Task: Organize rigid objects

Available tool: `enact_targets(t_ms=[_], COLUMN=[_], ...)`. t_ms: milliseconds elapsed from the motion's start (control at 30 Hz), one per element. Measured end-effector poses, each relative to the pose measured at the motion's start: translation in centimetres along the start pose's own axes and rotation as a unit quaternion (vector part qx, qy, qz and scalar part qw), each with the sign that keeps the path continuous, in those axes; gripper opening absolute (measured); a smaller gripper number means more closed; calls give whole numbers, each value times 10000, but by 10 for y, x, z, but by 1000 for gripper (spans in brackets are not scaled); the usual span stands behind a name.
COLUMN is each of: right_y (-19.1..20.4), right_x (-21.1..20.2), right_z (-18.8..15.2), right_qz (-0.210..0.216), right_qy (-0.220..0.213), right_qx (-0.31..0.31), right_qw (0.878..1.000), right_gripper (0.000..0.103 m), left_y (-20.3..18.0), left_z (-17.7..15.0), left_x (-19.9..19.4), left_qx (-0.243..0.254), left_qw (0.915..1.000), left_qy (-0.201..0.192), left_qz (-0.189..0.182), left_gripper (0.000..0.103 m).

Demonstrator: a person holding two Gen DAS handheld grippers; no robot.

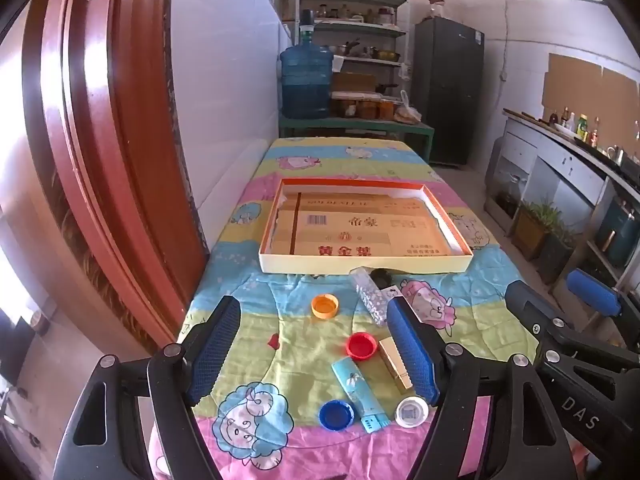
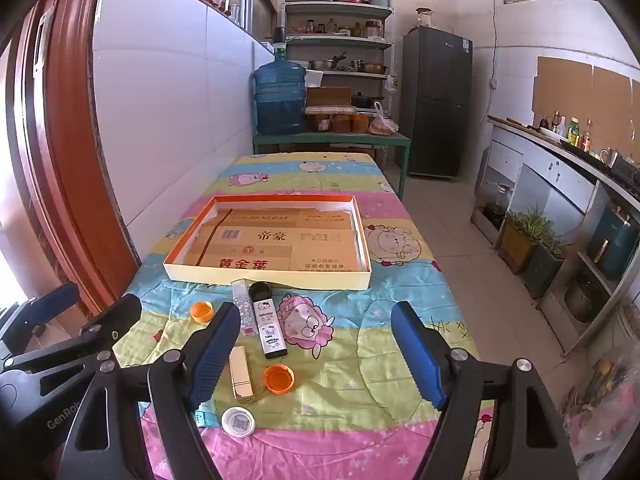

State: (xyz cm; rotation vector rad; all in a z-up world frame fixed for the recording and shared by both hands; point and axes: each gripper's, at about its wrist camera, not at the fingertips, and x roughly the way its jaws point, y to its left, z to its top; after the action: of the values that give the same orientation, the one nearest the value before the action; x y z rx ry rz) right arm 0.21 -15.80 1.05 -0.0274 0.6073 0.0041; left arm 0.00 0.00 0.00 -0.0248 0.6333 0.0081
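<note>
A shallow cardboard-lined box (image 1: pixel 362 267) (image 2: pixel 268 276) lies mid-table. In front of it lie small objects: an orange cap (image 1: pixel 325 306) (image 2: pixel 201 311), a red cap (image 1: pixel 361 345), a blue cap (image 1: pixel 336 415), a white cap (image 1: pixel 411 411) (image 2: pixel 238 421), a light-blue tube (image 1: pixel 358 390), a gold lipstick case (image 1: pixel 394 362) (image 2: pixel 241 374), a clear glittery tube (image 1: pixel 370 296) (image 2: pixel 243 310), a white Hello Kitty bottle with black cap (image 2: pixel 268 326), and a second orange cap (image 2: pixel 279 378). My left gripper (image 1: pixel 314 344) and right gripper (image 2: pixel 316 350) are both open and empty above them.
A red door (image 1: pixel 100 140) and white tiled wall flank the table's left side. A water jug (image 2: pixel 279 98), shelves and a fridge (image 2: pixel 436 100) stand beyond the far end. A counter and potted plants (image 2: pixel 532 240) line the right.
</note>
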Motion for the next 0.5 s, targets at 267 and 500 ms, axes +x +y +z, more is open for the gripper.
enact_targets(t_ms=[267, 500], right_y=[-2, 3], right_x=[-1, -1], right_z=[3, -1], right_qz=[1, 27], right_qy=[13, 22], right_qx=[-11, -13], right_qw=[10000, 10000], right_gripper=[77, 77], left_y=[0, 4], left_z=[-2, -1], left_x=[-6, -1], left_qx=[-188, -192], left_qw=[9998, 9998], left_qy=[83, 91], left_qz=[-81, -40], left_gripper=[73, 73])
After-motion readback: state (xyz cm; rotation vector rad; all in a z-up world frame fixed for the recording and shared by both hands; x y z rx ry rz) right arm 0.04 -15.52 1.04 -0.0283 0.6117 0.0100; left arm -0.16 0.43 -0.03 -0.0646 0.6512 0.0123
